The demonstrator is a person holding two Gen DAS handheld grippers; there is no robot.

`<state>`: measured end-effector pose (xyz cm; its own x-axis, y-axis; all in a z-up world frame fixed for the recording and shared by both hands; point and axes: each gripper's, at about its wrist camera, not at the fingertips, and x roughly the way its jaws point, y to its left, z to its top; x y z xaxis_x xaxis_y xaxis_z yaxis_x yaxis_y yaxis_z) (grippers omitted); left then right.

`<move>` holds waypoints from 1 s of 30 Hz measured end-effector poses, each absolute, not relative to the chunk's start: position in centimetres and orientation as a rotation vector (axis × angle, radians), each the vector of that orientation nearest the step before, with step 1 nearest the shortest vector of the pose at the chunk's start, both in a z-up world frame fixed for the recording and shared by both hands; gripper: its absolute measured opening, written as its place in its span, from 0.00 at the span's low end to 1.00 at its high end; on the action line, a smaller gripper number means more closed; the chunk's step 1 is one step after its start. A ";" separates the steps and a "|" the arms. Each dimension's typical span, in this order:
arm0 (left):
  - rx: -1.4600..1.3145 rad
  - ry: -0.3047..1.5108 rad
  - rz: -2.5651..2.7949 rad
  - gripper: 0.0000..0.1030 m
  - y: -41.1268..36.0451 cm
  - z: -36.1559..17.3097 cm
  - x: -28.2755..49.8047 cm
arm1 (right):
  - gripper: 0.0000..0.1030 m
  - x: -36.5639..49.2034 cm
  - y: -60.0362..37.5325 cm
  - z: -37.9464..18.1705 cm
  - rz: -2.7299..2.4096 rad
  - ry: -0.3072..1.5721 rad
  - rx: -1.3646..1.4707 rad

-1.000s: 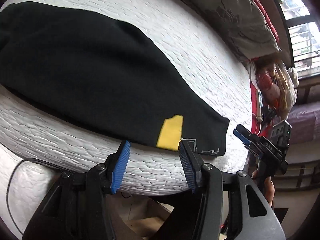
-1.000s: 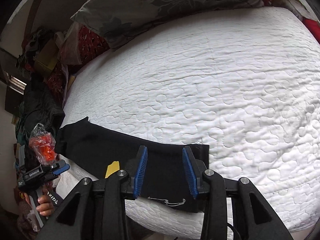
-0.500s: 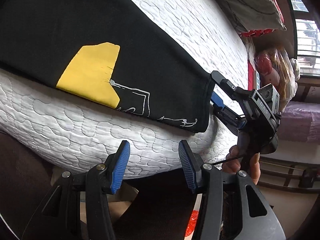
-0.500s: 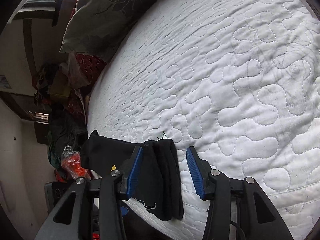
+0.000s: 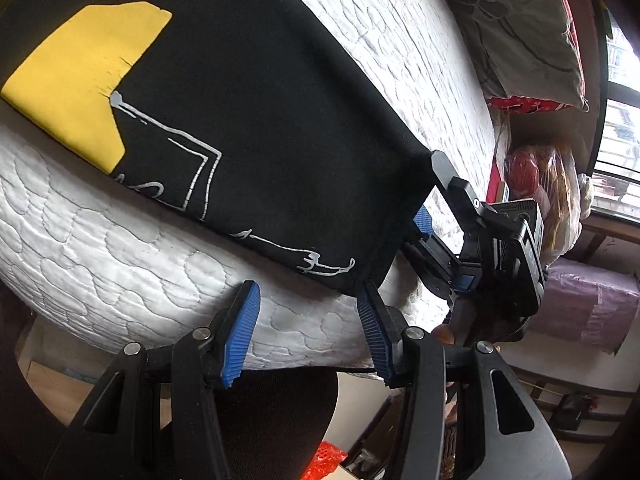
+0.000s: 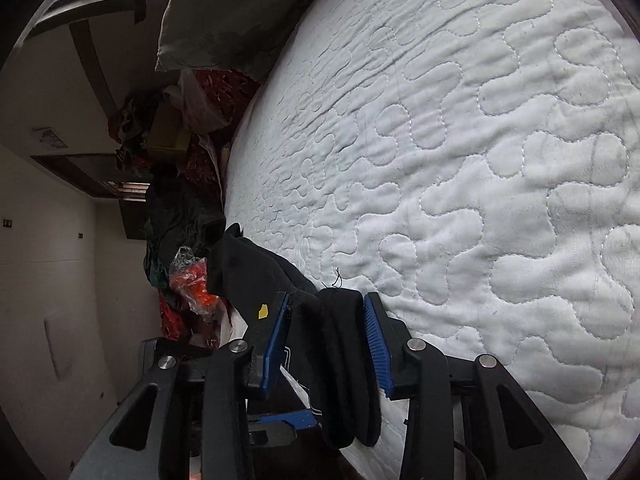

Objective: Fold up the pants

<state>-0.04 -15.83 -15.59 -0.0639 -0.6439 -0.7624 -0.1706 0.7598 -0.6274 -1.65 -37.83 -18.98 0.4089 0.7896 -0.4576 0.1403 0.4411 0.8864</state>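
Looking along our left hand-held gripper [image 5: 308, 332], we see its blue pads standing apart with nothing between them, just below the hem corner of the black pants [image 5: 248, 120], over the edge of the white quilted mattress [image 5: 120, 264]. The pants lie flat across the near edge of the mattress, showing a yellow patch [image 5: 80, 80] and a thin white line print. At the far end of the hem our right hand-held gripper [image 5: 430, 200] reaches in from the side. In the right wrist view this right hand-held gripper [image 6: 326, 332] has a bunched fold of the pants' [image 6: 344, 360] hem between its jaws, which are closing; the left pad touches the cloth, while we cannot tell whether the right pad presses on it. A grey floral pillow [image 5: 516, 24] lies at the far side of the mattress.
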 end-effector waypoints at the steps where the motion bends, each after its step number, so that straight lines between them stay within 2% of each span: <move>1: -0.679 1.614 -0.429 0.46 -15.9 -15.8 0.0 | 0.35 -1.8 -38.1 -19.2 0.535 1.087 1.090; 5: -0.733 1.585 -0.421 0.45 -16.3 -15.9 0.8 | 0.37 -2.3 -39.3 -19.9 0.563 1.064 1.189; 6: -0.728 1.575 -0.423 0.42 -16.5 -15.7 0.9 | 0.38 -2.4 -39.4 -20.0 0.569 1.061 1.202; 7: -0.722 1.566 -0.431 0.35 -16.7 -15.6 1.0 | 0.38 -2.4 -39.6 -20.1 0.571 1.060 1.212; 10: -0.694 1.548 -0.442 0.29 -17.0 -15.6 0.9 | 0.38 -2.5 -39.9 -20.4 0.568 1.067 1.232; 18: -0.693 1.544 -0.449 0.28 -16.6 -15.7 0.1 | 0.45 -1.1 -38.5 -19.3 0.547 1.142 1.108; 20: -0.700 1.555 -0.446 0.27 -17.0 -15.9 0.5 | 0.42 -0.8 -37.7 -18.5 0.513 1.146 1.040; 21: -0.703 1.563 -0.442 0.22 -17.3 -16.0 0.8 | 0.37 -0.7 -37.4 -18.2 0.493 1.156 0.993; 22: -0.707 1.573 -0.444 0.14 -17.6 -16.0 1.2 | 0.29 -0.7 -37.2 -17.9 0.464 1.166 0.940; 23: -0.711 1.590 -0.450 0.11 -17.7 -16.2 1.4 | 0.26 -0.8 -37.1 -17.7 0.445 1.166 0.909; 26: -0.754 1.626 -0.475 0.07 -17.1 -16.3 1.7 | 0.21 -1.2 -37.0 -17.1 0.405 1.160 0.892; 30: -0.769 1.621 -0.519 0.07 -16.8 -15.3 1.6 | 0.20 -1.9 -36.6 -15.5 0.393 1.132 0.851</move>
